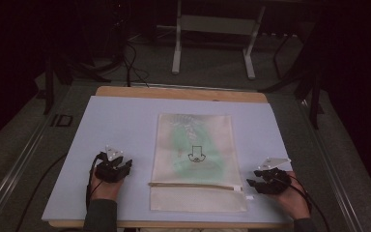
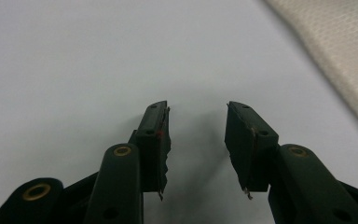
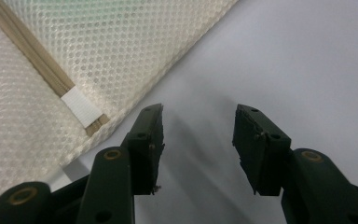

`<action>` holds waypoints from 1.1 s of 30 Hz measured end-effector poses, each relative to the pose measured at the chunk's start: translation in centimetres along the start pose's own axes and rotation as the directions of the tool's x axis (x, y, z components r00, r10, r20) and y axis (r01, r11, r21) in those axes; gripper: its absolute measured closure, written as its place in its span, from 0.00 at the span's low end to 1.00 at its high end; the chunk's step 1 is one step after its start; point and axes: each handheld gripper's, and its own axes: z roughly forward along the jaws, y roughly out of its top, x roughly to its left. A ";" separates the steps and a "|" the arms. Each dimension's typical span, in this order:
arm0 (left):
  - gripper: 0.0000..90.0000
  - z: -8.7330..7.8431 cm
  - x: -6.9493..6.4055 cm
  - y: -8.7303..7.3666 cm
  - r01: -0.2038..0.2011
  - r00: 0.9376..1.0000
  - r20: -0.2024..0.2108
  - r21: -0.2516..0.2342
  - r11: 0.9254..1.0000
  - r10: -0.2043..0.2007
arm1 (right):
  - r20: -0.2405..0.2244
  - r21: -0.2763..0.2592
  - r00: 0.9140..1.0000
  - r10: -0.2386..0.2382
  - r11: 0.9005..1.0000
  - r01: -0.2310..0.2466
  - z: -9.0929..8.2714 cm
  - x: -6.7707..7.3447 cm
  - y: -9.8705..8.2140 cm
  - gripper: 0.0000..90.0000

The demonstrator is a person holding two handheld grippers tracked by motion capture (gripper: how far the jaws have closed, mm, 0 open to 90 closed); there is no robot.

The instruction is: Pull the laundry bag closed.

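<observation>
Left gripper and right gripper are resting wide open on the mat, holding nothing. They are flanking the mesh zip pouch lying flat between them, evidently staged for approaching its zipper.

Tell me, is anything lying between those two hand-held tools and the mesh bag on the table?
Nothing visible. Bare mat separates the open left tool and the open right tool from the mesh bag, which lies flat between them.

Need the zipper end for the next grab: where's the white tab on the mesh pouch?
The white tab sits at the zipper's right end on the mesh pouch, just left of the right gripper.
</observation>
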 end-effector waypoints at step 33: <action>0.71 -0.2 -0.7 0.2 -0.033 0.995 0.093 -0.030 0.999 0.035 | -0.080 0.117 0.981 -0.176 0.976 0.185 -0.6 2.8 3.0 0.65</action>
